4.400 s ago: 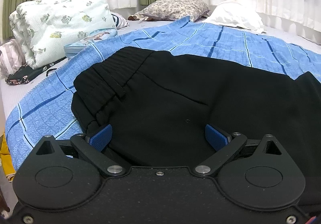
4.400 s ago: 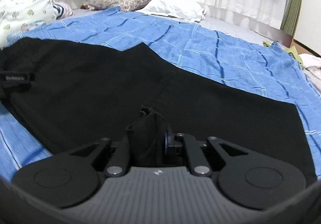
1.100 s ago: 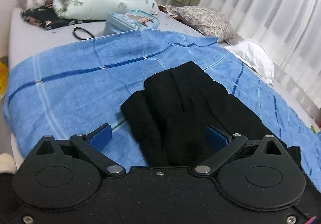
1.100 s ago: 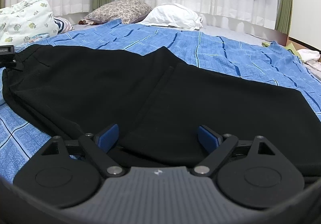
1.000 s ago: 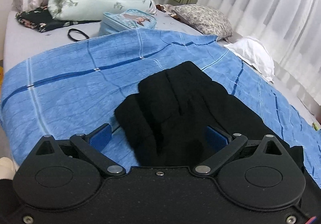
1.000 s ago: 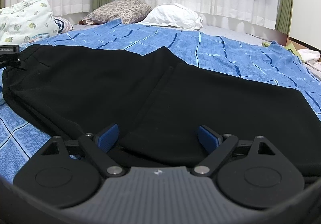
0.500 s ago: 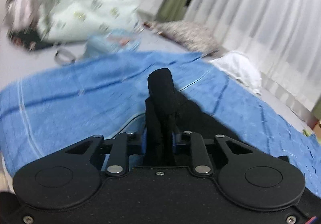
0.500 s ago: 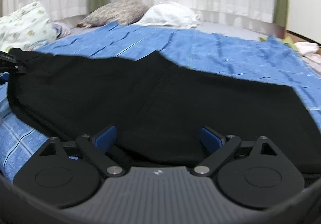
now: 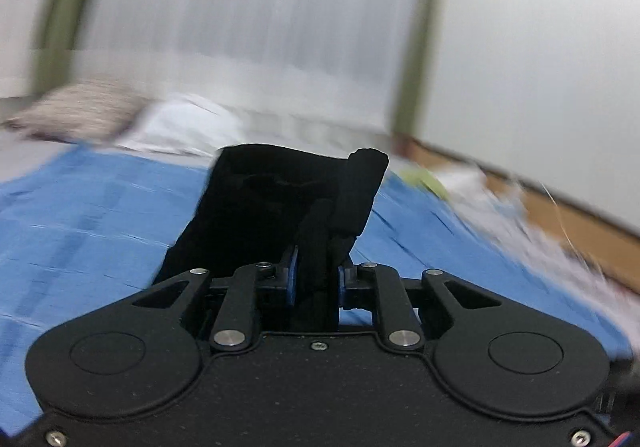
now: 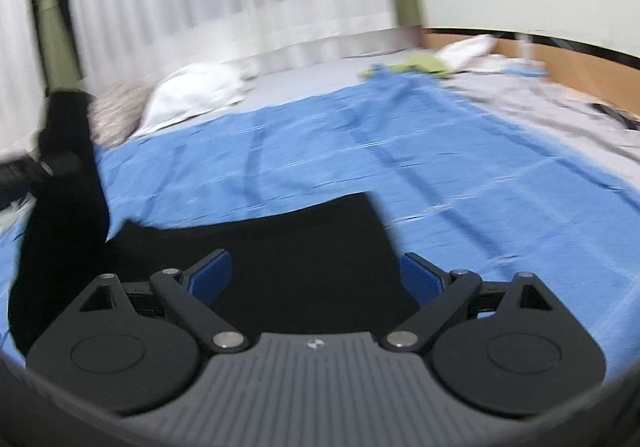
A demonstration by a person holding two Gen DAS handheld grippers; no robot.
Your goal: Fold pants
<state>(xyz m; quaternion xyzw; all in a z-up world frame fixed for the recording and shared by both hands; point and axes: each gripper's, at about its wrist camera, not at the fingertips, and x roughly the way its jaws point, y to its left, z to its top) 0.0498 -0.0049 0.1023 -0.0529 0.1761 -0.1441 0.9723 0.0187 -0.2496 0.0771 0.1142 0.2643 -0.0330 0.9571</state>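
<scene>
Tongs first: my left tongs (image 9: 314,283) are clamped on a bunch of the pants (image 9: 280,203), lifted clear above the blue blanket (image 9: 80,215). My right tongs (image 10: 316,279) gape wide, gripping nothing, low over the pants' other part lying flat near the bed's (image 10: 304,83) front edge. I judge the fold-over is in hand: next I'd carry the raised end across and lay it square on the flat part. Both views are blurred.
</scene>
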